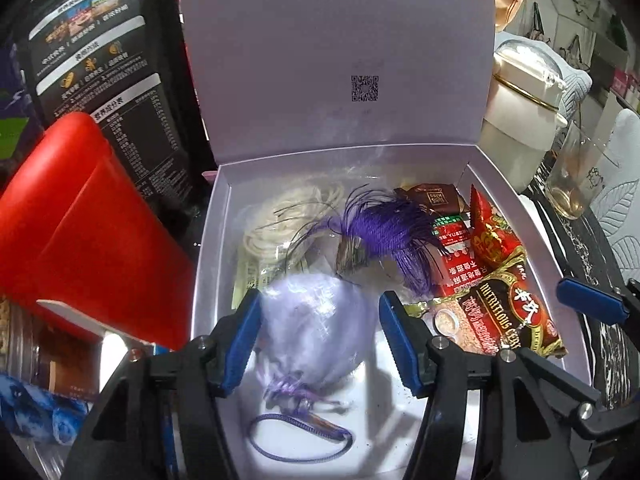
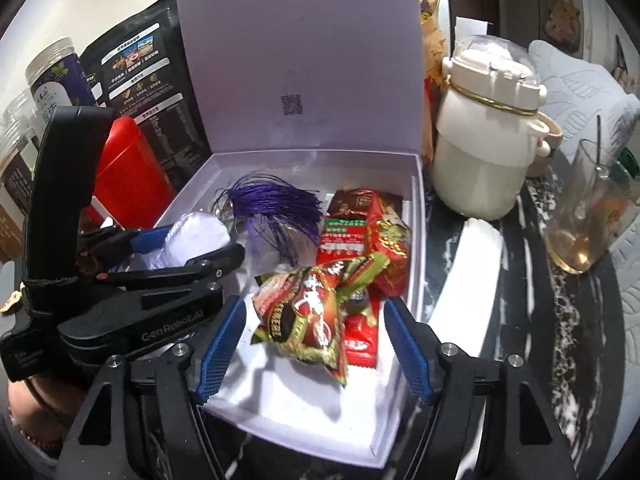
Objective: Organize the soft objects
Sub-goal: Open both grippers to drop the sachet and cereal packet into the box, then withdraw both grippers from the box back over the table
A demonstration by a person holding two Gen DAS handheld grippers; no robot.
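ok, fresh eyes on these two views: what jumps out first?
The open white box, lid upright, with a purple tassel in the middle and red snack packets along its right side. The left tool straddles a lilac organza pouch at the box's near end.

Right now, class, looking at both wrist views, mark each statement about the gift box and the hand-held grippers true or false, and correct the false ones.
1. The white gift box has its lid shut. False: the lid stands open.
2. The left hand-held gripper is open around a lilac organza pouch. True.
3. The purple tassel lies outside the box. False: it lies inside.
4. The right hand-held gripper is shut on the cereal sachet. False: it is open, its jaws wide apart at either side.
5. A cream lidded jug stands right of the box. True.
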